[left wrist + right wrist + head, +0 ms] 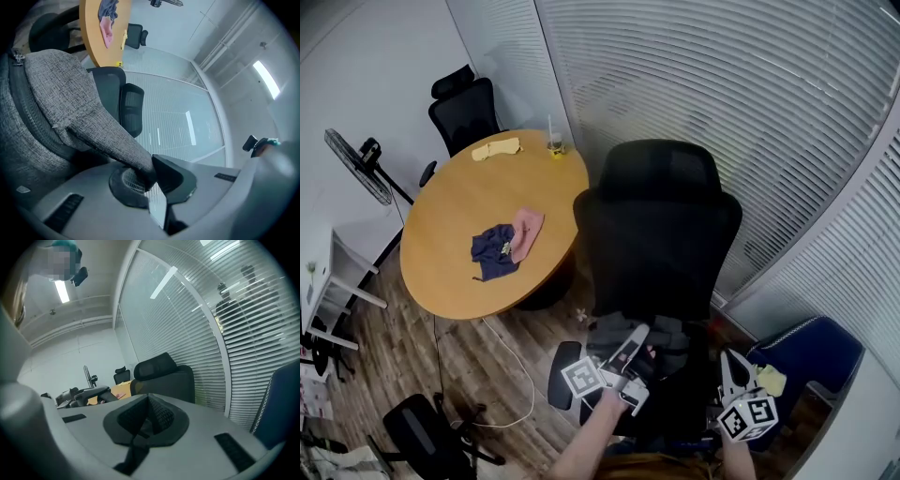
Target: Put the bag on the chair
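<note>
Left claw [151, 180] clamps grey fabric of the bag [51, 108], which sits on the seat of the chair [661, 234] at six o'clock. The right claw [147, 416] is pressed together, empty. Released off-centre, the bag could slump off the seat's front edge

One grey woven fabric bag [51, 108], a dark zip [28, 117] set along its side; its tapering flap is clamped between the closed jaws of the left gripper [151, 176]. One black mesh-backed office chair [123, 105], seen directly behind the bag. One round wooden table [93, 33], above the bag; a pink cloth [107, 33] and a dark blue cloth [108, 7] are laid on it.
</note>
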`<move>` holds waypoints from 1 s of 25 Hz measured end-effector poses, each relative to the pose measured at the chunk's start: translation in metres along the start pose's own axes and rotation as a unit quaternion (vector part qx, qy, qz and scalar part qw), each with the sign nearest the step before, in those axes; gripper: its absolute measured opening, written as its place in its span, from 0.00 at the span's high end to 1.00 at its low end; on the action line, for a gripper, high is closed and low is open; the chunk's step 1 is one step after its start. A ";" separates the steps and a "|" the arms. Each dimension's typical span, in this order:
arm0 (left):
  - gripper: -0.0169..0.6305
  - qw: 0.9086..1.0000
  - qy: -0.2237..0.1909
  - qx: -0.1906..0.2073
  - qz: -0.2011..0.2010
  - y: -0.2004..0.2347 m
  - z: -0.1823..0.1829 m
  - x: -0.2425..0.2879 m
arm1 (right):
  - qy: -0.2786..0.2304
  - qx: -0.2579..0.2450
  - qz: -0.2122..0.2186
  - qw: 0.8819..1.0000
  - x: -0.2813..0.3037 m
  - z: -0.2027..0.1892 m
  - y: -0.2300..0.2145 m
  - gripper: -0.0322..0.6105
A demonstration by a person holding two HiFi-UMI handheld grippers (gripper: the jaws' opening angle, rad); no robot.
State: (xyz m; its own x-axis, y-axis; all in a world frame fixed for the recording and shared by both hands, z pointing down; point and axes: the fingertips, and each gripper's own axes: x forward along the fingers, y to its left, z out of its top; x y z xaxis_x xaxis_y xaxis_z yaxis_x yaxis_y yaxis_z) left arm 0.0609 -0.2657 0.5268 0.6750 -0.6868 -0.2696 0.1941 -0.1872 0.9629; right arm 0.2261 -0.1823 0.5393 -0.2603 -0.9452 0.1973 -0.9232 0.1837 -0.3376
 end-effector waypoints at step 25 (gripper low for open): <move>0.91 0.999 0.008 -0.002 0.039 0.066 0.017 0.044 | 0.033 0.002 0.013 0.999 0.049 -0.010 -0.033 0.93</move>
State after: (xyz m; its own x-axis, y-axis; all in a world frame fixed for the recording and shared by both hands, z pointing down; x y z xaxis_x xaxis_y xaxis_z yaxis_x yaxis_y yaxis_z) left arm 0.0912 -0.3202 0.5791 0.6998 -0.6873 -0.1947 0.1444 -0.1308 0.9808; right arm 0.2412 -0.2317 0.5692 -0.3025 -0.9204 0.2478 -0.9145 0.2069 -0.3478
